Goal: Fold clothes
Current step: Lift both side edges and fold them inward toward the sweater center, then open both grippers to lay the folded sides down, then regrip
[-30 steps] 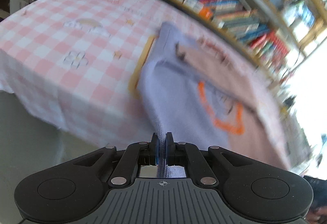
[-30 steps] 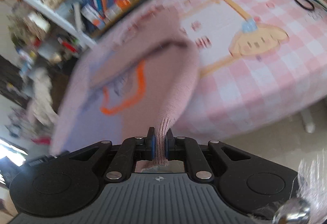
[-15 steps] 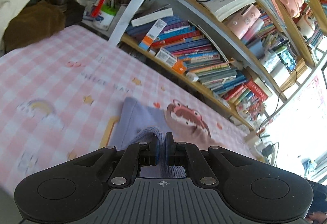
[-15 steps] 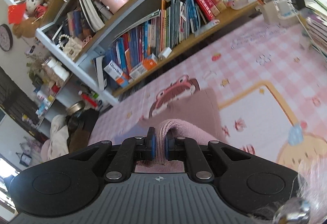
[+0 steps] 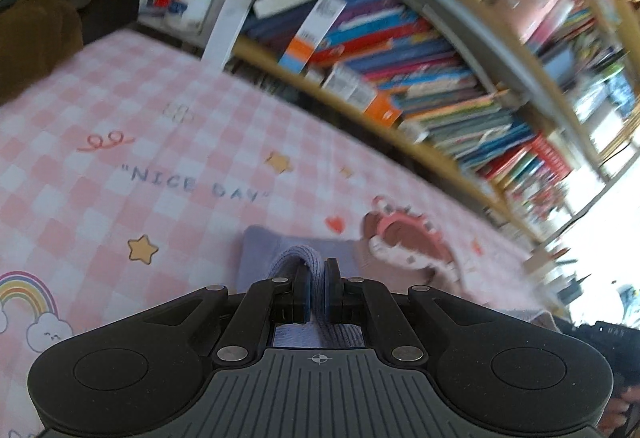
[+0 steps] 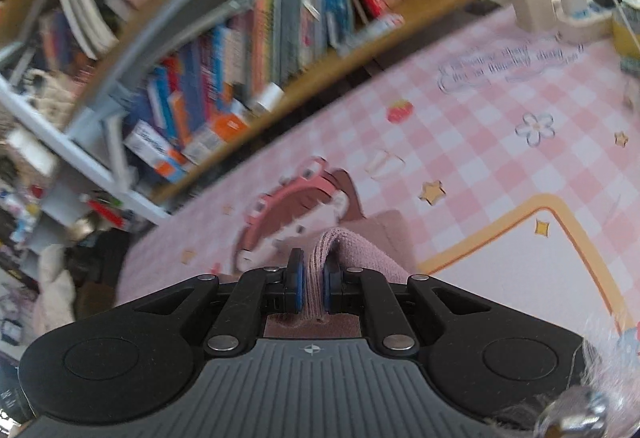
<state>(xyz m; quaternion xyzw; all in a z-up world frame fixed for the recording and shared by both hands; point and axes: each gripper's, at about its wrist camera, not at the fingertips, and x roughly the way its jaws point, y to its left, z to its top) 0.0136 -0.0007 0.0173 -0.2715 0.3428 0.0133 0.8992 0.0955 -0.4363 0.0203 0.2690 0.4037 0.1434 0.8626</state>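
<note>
Currently left gripper [image 5: 316,288] clamps the garment's [image 5: 260,258] lilac hem, right gripper [image 6: 313,288] its pink hem; the garment trails ahead of and beneath both over the checked tablecloth [image 5: 100,126], bookshelf [image 5: 400,50] beyond; both hands equally near

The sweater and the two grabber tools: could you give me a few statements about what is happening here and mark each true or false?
1. The left gripper is clamped on lilac knit fabric of the sweater. True.
2. The right gripper is open and holds nothing. False: it is shut on a fold of pink knit.
3. The tablecloth is pink and white check with "NICE DAY" printed on it. True.
4. Behind the table stands a bare white wall. False: a bookshelf packed with books stands there.
</note>
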